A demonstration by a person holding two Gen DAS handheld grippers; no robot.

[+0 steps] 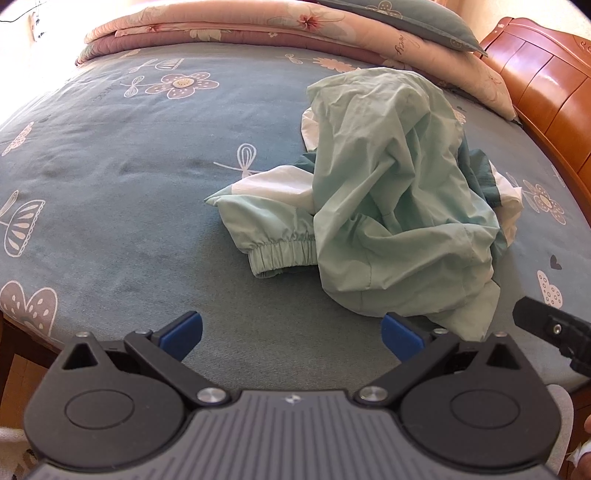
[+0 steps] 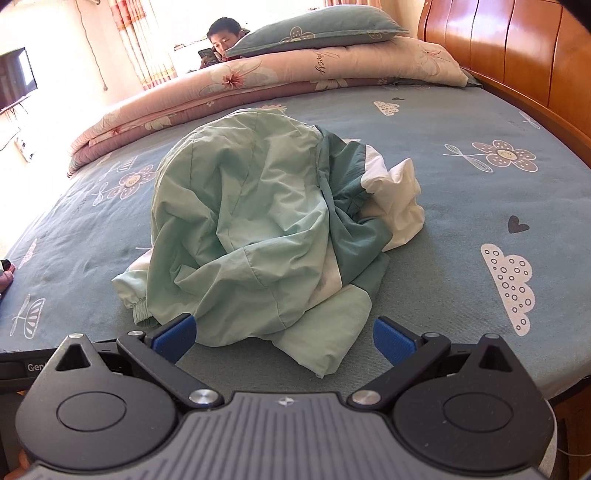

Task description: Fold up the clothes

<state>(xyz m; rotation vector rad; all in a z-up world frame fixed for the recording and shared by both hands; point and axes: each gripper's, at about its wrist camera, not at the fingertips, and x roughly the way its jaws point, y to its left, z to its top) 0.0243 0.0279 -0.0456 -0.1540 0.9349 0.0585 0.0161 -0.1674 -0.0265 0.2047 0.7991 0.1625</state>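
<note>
Blue-padded left gripper [image 1: 291, 338] and right gripper [image 2: 284, 338] both spread wide, empty, low over near bed [image 1: 110, 155] edge; mint-white jacket [image 2: 251, 229] crumpled mid-bed just ahead, quilt [image 2: 258, 85], pillow [image 2: 317, 27] beyond.

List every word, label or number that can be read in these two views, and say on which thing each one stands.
"Gen", cut off: white print on the black gripper body at the left edge of the right wrist view.
Dark cursive word on the pink floral folded quilt: too slanted to read surely.
Faint script on the blue-grey flowered bedsheet: unreadable.
No numbers.
</note>
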